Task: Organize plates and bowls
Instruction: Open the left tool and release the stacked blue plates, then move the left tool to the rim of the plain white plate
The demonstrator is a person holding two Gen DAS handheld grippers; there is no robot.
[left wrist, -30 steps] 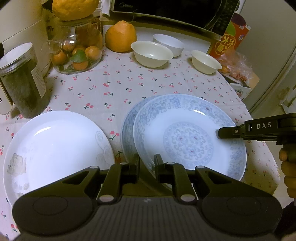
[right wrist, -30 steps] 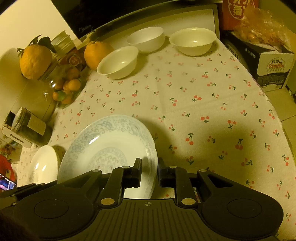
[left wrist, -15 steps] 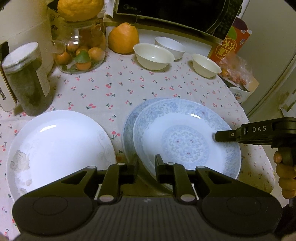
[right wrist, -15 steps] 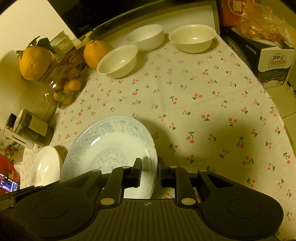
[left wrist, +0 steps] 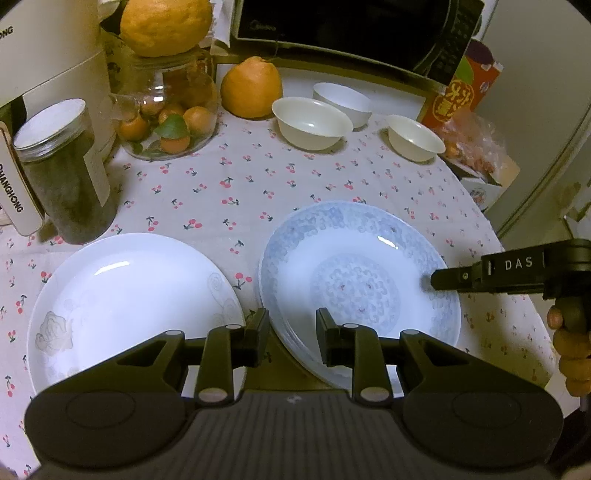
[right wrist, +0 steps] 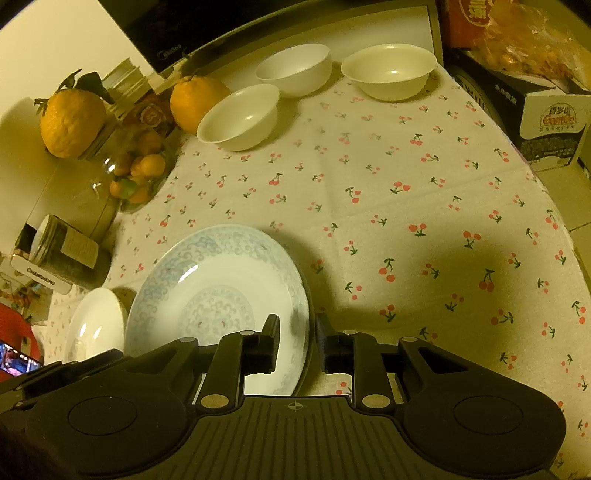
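- My left gripper (left wrist: 291, 334) has its fingers (left wrist: 258, 332) a little apart; they have just been easing wider. The near-left rim of the blue-patterned plate (left wrist: 354, 258) sits in the gap between them, with no pad pressing on it that I can see.
- My right gripper (right wrist: 297, 341) shows the same: its fingers (right wrist: 271, 345) are slightly parted, have just been widening, and straddle the plate's right edge without clamping it.
- In the left wrist view I see the right gripper's black finger reaching over the far-right rim of that plate, with the hand (left wrist: 570, 347) that carries it at the frame's right edge.
- The blue-patterned plate lies on a second plate of the same kind; only a sliver of the lower rim shows on its left side. The pair rests flat on the cherry-print cloth of the counter (left wrist: 229, 184).
- Left of my left fingers, just beside the stack, lies a plain white plate (left wrist: 125, 295) with a faint flower print.
- Well beyond both pairs of fingers, three white bowls (left wrist: 312, 123) stand apart from one another near the far edge of the counter, in front of a microwave (left wrist: 351, 29).
- Far left of the fingers I see a dark lidded jar (left wrist: 62, 170), a glass jar of small oranges (left wrist: 170, 122) and a large orange fruit (left wrist: 251, 86).
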